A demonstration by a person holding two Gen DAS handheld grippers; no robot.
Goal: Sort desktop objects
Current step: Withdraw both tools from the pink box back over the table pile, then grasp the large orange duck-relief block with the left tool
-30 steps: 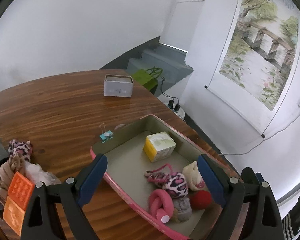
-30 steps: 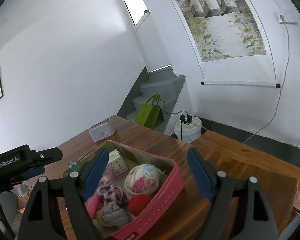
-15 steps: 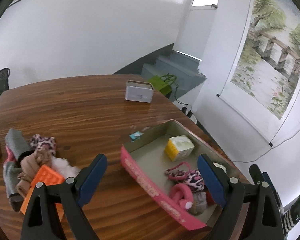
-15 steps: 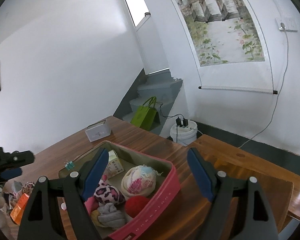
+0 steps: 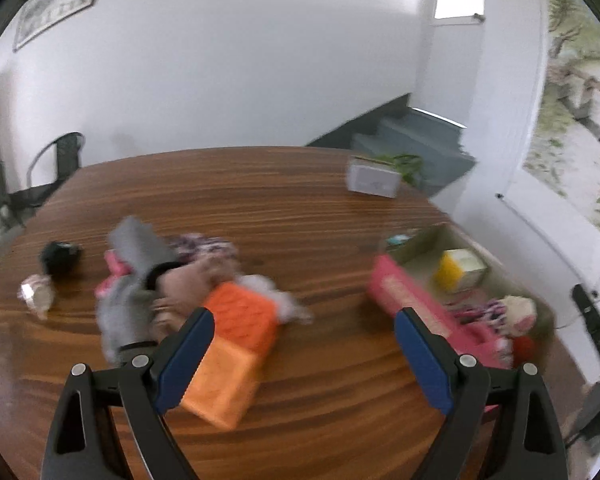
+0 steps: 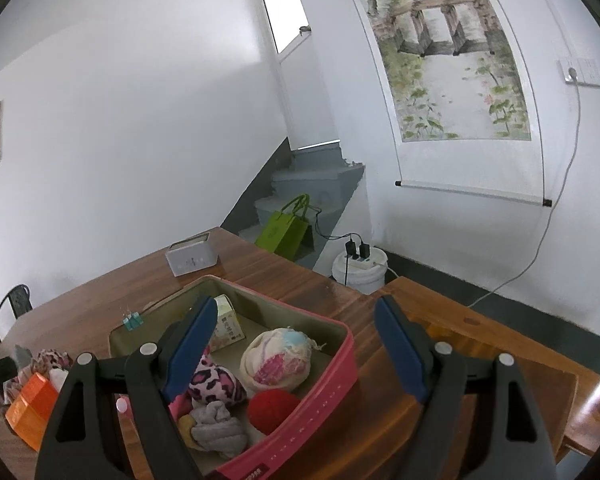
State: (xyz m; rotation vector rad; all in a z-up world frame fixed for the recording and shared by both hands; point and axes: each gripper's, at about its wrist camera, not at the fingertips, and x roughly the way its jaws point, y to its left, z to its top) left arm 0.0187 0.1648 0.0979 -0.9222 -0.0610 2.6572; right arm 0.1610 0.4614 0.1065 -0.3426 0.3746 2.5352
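Note:
A pink box (image 5: 404, 298) with an olive inside stands on the wooden table (image 5: 260, 208); it shows close in the right wrist view (image 6: 332, 384). It holds a yellow-white cube (image 5: 462, 270), a leopard scrunchie (image 6: 216, 380), a pale cloth ball (image 6: 278, 358), a red ball (image 6: 272, 406) and a grey scrunchie (image 6: 218, 428). A pile of loose cloth items (image 5: 148, 276) with two orange blocks (image 5: 232, 344) lies left of the box. My left gripper (image 5: 300, 356) is open and empty above the table, the orange blocks by its left finger. My right gripper (image 6: 296, 352) is open and empty over the box.
A small grey-white device (image 5: 374, 180) stands at the table's far edge. A teal binder clip (image 6: 133, 320) lies behind the box. A black object (image 5: 60, 258) and a small pale item (image 5: 36, 294) lie at the far left. A black chair (image 5: 62, 160) stands beyond the table.
The left gripper has swung left from over the box toward the pile and orange blocks; its view is motion-blurred. The right gripper has stayed nearly still over the box. Both stayed open.

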